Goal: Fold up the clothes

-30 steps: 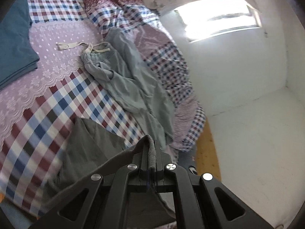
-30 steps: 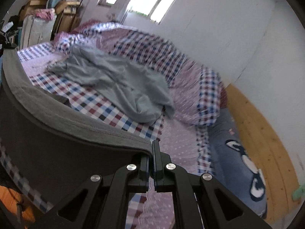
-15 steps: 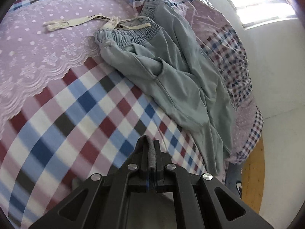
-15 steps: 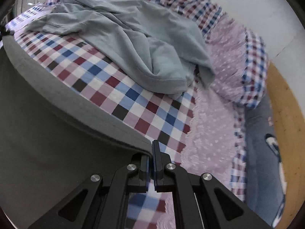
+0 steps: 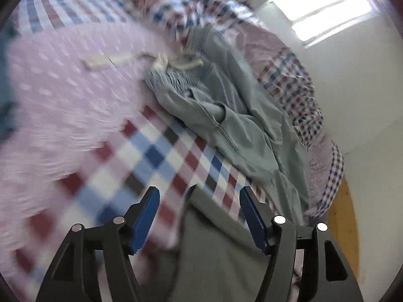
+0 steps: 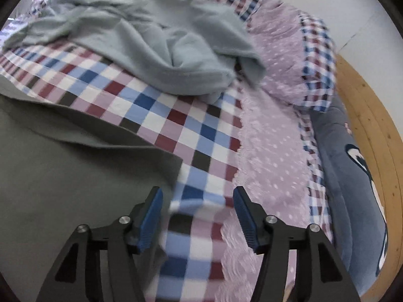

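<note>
The dark grey garment (image 6: 75,176) lies flat on the checked bedspread (image 6: 176,125) of the bed. Both tongs have just been opening — the left tongs (image 5: 199,216) stand apart over the garment's corner, the right tongs (image 6: 197,216) apart just beside its edge. Crumpled light grey trousers (image 5: 239,125) lie beyond the garment.

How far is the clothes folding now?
Done: the dark grey garment lies on the bed, both tools open. The left tool and right tool have just opened and grip nothing. Left: the light grey-green trousers lie crumpled, unfolded.
</note>
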`<state>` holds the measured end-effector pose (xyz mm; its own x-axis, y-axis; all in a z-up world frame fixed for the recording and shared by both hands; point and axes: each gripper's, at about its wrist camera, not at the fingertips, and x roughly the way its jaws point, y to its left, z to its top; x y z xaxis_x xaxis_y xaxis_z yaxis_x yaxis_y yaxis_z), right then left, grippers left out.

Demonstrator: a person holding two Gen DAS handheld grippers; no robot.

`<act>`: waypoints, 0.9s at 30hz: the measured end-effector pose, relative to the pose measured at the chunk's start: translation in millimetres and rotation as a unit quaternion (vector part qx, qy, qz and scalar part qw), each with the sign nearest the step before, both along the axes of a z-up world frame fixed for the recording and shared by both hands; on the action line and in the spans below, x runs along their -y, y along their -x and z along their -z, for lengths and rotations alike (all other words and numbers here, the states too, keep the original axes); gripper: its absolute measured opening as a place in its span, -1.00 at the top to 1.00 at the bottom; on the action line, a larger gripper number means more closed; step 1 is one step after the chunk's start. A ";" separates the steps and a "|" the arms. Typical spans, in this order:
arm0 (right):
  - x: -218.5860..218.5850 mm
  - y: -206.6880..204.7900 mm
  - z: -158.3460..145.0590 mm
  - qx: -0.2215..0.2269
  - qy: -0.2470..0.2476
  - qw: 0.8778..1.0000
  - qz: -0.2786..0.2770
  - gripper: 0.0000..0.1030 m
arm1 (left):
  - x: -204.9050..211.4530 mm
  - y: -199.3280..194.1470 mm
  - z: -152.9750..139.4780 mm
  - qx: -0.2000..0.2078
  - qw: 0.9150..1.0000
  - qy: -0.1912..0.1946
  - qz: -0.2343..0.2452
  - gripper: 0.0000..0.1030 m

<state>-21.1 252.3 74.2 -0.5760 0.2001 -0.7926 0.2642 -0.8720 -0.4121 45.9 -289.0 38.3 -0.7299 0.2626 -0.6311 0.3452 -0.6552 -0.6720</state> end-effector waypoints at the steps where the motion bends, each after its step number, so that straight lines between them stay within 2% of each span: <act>1: 4.9 -7.7 -7.1 -0.004 0.015 1.000 -0.017 -0.34 | -0.7 -13.0 -0.6 0.003 1.000 0.009 0.006 -0.35; 5: 52.3 -19.3 -20.6 0.011 0.059 0.992 -0.114 -0.43 | -10.0 -66.8 13.6 0.031 0.999 0.027 0.025 -0.35; 8: 101.9 -24.4 -23.4 0.028 0.073 0.977 -0.199 -0.47 | -14.6 -95.3 25.3 0.072 0.996 0.037 0.039 -0.35; 10: 136.1 -19.1 -20.1 0.047 0.078 0.965 -0.245 -0.48 | -21.0 -111.2 29.7 0.085 0.994 0.041 0.053 -0.35; 14: 200.9 -8.2 -7.5 0.082 0.052 0.948 -0.302 -0.48 | -30.7 -131.5 30.8 0.086 0.992 0.050 0.077 -0.35; 16: 223.0 -1.5 1.6 0.100 0.041 0.940 -0.322 -0.48 | -31.0 -136.1 32.5 0.077 0.992 0.033 0.091 -0.32; 17: 229.8 2.6 7.5 0.106 0.034 0.938 -0.327 -0.48 | -31.1 -136.1 32.9 0.074 0.992 0.028 0.099 -0.26; 19: 241.7 9.2 17.6 0.115 0.024 0.936 -0.331 -0.48 | -33.5 -135.9 35.0 0.072 0.990 0.018 0.119 0.27; 21: 251.9 16.1 25.8 0.121 0.017 0.935 -0.333 -0.48 | -38.0 -135.4 38.3 0.072 0.987 0.009 0.142 0.54; 23: 258.4 26.1 29.4 0.118 0.014 0.937 -0.329 -0.48 | -40.9 -135.8 40.2 0.074 0.985 0.009 0.159 0.65; 24: 261.1 31.8 30.5 0.112 0.010 0.940 -0.323 -0.48 | -41.5 -136.5 40.4 0.075 0.984 0.014 0.163 0.79; 26: 267.5 45.0 28.2 0.073 -0.013 0.952 -0.296 -0.49 | -41.4 -138.9 40.1 0.072 0.983 0.021 0.168 0.82; 27: 270.9 51.9 25.3 0.039 -0.035 0.960 -0.274 -0.49 | -41.4 -140.0 40.5 0.072 0.983 0.023 0.169 0.83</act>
<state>-73.0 -18.5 48.9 -0.5490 -0.0617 -0.8335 0.7080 -0.5644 -0.4246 185.9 -247.6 -2.2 -0.5084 0.4435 -0.7382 0.1923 -0.7771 -0.5993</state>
